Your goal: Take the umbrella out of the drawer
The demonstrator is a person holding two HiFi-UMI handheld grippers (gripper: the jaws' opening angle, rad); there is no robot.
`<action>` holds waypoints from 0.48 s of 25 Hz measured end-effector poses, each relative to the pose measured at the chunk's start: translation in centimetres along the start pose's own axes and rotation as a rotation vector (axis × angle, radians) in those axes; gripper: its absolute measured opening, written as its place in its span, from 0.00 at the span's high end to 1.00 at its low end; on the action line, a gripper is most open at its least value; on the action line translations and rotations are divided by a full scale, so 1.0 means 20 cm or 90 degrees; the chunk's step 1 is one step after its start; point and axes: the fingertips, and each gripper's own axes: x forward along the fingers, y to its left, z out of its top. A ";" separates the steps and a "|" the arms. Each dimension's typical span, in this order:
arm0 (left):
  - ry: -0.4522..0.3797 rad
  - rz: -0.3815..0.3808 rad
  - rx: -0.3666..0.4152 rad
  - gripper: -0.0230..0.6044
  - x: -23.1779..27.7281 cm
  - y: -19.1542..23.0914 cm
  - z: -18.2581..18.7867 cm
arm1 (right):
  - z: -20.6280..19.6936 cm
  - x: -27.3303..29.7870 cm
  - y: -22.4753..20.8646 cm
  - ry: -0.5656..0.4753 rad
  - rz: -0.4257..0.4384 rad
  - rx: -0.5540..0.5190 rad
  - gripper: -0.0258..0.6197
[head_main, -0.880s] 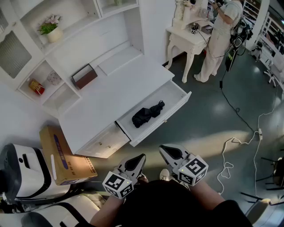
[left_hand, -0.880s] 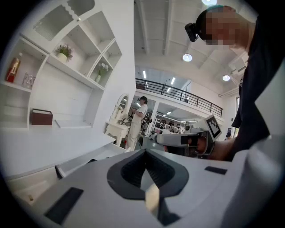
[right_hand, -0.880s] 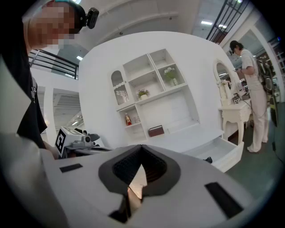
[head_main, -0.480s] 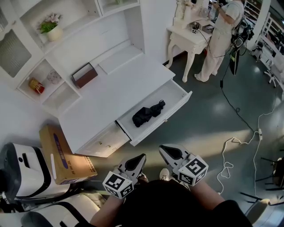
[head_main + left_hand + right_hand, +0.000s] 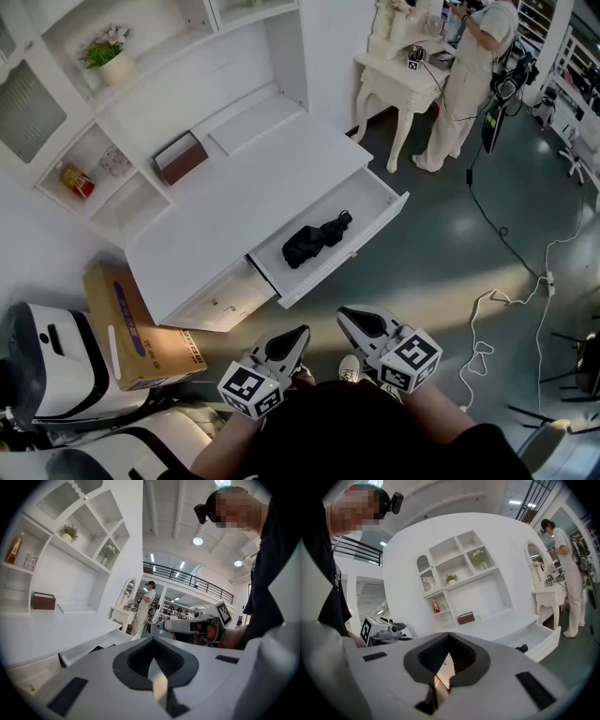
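Black umbrella (image 5: 314, 240): folded, lying on the floor of the open drawer (image 5: 367, 199), roughly mid-drawer, long axis along the drawer's length. Nothing touching it.
Drawer: right-hand one of the white desk (image 5: 234, 202), pulled well out toward the person. The left drawer (image 5: 220, 302) beside it is pushed in.
Left gripper (image 5: 298, 332): jaws pressed together, nothing between them. Held low, close to the person's body, tip aimed at the desk front, well apart from the drawer.
Right gripper (image 5: 343, 315): jaws pressed together, nothing pinched. Held just beside the left one, also close to the body and well short of the umbrella.
Right gripper view: drawer corner shows at right, with a dark bit of the umbrella above its rim.
Desk top: brown box (image 5: 178, 159) near the back wall, otherwise bare white surface.
Shelves: potted plant (image 5: 108, 61) up top, red bottle (image 5: 77, 181) in a lower cubby.
Floor: cardboard box (image 5: 141, 328) left of the desk, leaning by white machine housings; white cable (image 5: 487, 328) looped at right.
Background: person in white clothes (image 5: 469, 66) standing at a white vanity table (image 5: 398, 80), well apart from the desk.
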 end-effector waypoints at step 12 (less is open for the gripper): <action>0.005 -0.007 -0.001 0.96 -0.05 0.15 0.03 | -0.03 0.12 0.01 0.013 -0.011 0.000 0.96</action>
